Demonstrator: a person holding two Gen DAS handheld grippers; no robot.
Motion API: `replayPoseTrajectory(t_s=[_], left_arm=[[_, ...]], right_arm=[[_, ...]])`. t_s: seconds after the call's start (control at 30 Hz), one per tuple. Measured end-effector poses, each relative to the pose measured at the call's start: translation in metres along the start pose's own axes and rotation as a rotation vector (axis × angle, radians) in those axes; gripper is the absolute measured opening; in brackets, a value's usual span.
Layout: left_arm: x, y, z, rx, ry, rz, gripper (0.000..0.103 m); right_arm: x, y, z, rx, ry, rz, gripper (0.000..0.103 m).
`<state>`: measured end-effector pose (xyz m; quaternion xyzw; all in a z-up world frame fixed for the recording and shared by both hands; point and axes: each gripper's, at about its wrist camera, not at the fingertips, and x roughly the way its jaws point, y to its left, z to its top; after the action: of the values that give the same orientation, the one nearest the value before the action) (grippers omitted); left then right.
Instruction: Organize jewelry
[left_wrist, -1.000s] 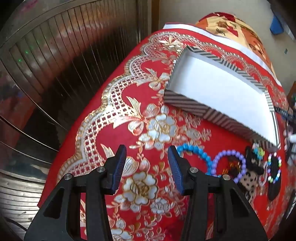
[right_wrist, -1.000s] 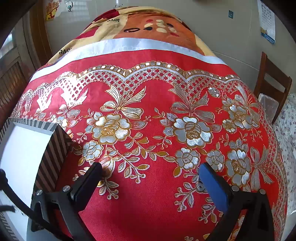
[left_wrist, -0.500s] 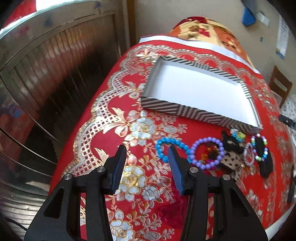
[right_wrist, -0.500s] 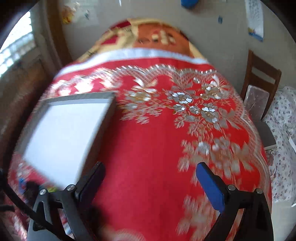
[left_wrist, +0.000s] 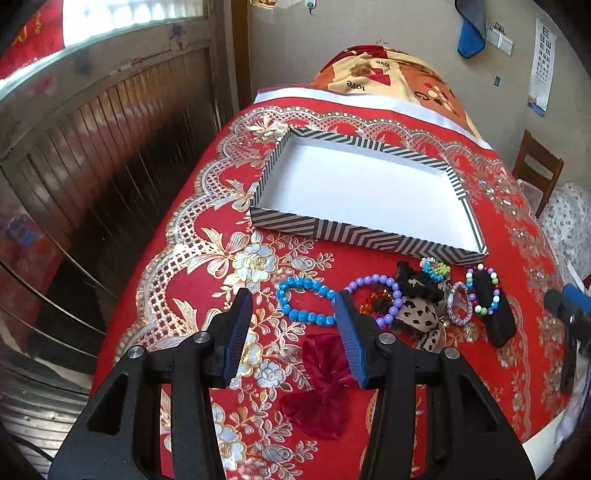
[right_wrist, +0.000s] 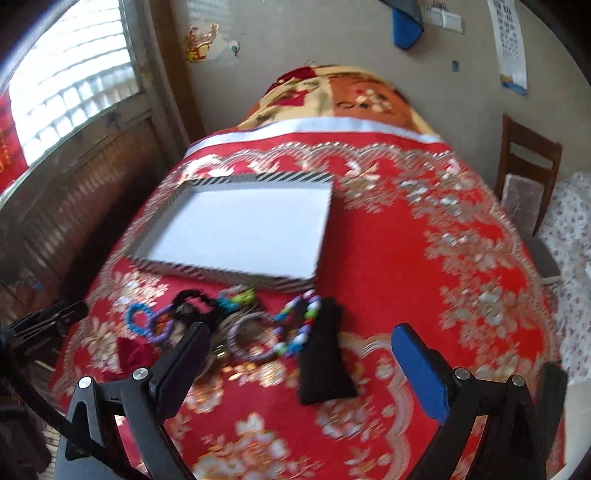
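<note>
I'm lining up for the first pick, nothing in the striped tray (left_wrist: 354, 232) yet; its white floor is showing bare. Left tool (left_wrist: 293, 328) is spread, holding nothing, hovering above the red cloth on the surface (left_wrist: 207, 258). Right tool (right_wrist: 295, 363) is spread wider, also holding nothing; that view is blurring, so I'm not trusting fine detail there.

To do it well, I'm judging that one piece at a time is best, starting with the outermost. The blue bead bracelet (left_wrist: 304, 301) is lying flat and apart from most of the pile, so I'm planning to come down steep with one finger inside the loop and one outside, pinching the bead strand, not the cloth. Beads are probably going to roll, so closing slowly.

In the left view the blue bracelet is sitting in the centre, just above and between the finger pads (left_wrist: 236, 332), with its right end hidden behind the right finger. The purple bracelet (left_wrist: 380, 291) is just right of it, overlapping the leopard-print piece (left_wrist: 415, 314). The dark red bow (left_wrist: 321, 384) is showing lower centre, between the fingers. The tray is lying above the pile, near it.

In the right view the multicolour bracelet (right_wrist: 299, 325) and the black piece (right_wrist: 325, 354) are lying centre frame, between the fingers and just beyond them. The tray is sitting upper left of centre.
</note>
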<state>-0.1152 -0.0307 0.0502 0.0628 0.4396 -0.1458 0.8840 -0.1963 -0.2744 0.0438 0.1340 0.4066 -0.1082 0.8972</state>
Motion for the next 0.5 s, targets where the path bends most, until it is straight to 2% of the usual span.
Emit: replayPoseTrajectory(t_s=[0.1,0.33,0.5], left_arm=[[-0.007,-0.005,-0.003,-0.02,0.009,0.011,0.046],[-0.027,-0.016,-0.014,-0.054,-0.001,0.044,0.046],[-0.02,-0.017,-0.009,-0.043,0.01,0.047,0.046]], right_arm=[[-0.001,0.013,-0.008,-0.04,0.032,0.016,0.098],[-0.015,0.018,-0.016,-0.097,0.038,0.05,0.098],[-0.013,0.019,-0.009,-0.093,0.026,0.067,0.098]])
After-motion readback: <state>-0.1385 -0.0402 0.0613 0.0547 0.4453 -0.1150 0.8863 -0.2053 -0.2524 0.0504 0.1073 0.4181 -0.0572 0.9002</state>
